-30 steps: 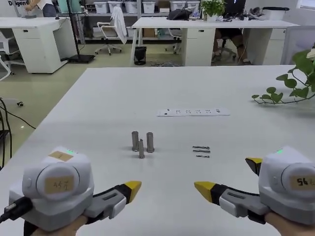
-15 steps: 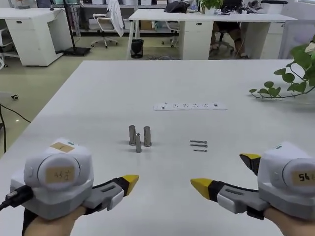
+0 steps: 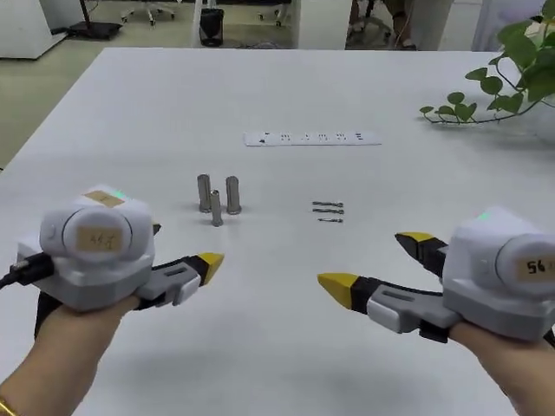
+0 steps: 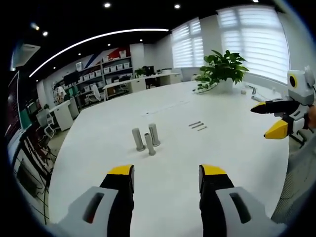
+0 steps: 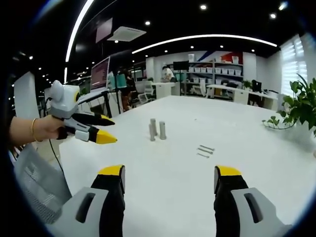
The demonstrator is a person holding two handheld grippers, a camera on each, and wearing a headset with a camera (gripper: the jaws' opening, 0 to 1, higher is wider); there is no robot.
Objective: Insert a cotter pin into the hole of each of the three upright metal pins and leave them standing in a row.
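Left tongs [image 4: 167, 174] edged nearer three smooth, cylindrical metal pins [image 4: 150, 143].

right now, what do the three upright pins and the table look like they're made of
Upright pins: probably steel or a similar metal, dull grey satin finish, with soft highlights down their sides. Table: looks like white matte laminate, smooth and even with only faint glare; its core can't be told.
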